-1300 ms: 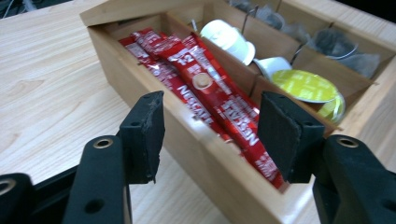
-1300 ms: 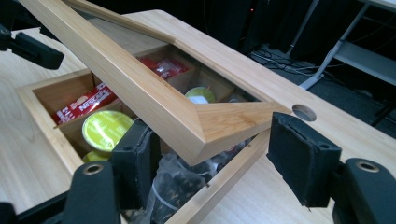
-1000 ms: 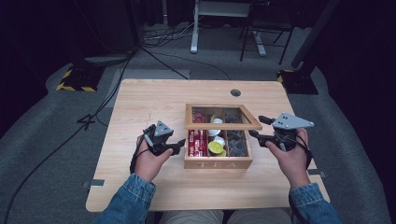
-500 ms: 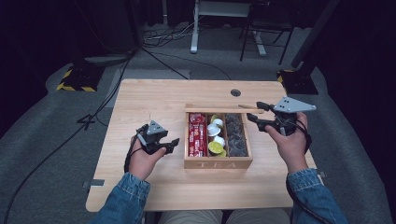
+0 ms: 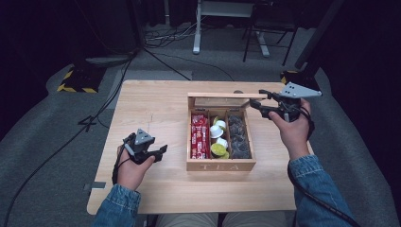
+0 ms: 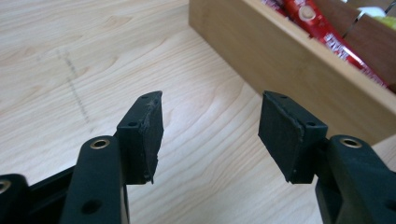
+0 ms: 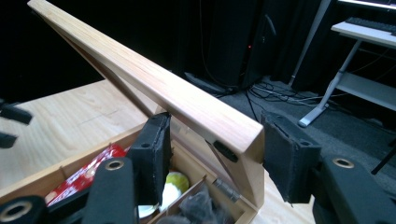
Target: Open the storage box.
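Wooden tea box (image 5: 221,165) sits near the table's (image 5: 156,101) right edge, its hinged lid (image 7: 154,88) raised partway and straddled at the front corner by the right gripper (image 7: 215,156). Those jaws have just been closing, with the lid edge between them, though the far pad seems slightly clear. Best to follow the hinge's arc, lifting without twisting. The left gripper (image 6: 210,133), jaws spread and empty, hovers beside the box; it could steady the box wall.
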Action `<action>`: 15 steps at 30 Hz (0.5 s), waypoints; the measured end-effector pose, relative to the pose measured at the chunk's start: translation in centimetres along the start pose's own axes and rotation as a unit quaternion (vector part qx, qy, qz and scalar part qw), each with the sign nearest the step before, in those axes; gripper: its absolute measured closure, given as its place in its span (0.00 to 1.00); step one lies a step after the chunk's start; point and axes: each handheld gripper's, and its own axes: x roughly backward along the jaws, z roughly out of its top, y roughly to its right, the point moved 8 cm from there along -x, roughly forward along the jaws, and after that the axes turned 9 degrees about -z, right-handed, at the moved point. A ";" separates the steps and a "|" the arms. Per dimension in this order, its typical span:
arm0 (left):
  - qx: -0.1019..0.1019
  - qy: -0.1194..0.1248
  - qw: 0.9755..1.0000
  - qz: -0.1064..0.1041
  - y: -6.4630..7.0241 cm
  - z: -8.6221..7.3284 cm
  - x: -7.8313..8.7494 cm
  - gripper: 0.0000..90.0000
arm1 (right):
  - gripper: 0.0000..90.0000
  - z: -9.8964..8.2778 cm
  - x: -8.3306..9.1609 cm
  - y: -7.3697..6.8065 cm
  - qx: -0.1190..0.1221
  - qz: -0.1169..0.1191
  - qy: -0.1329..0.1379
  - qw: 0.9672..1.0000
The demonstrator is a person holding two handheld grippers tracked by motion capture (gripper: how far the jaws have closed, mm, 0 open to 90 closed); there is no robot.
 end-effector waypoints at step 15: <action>0.022 -0.005 0.999 0.036 -1.4 -3.4 3.2 0.45 | 0.55 2.0 -3.5 2.4 -0.006 -0.011 -0.003 1.000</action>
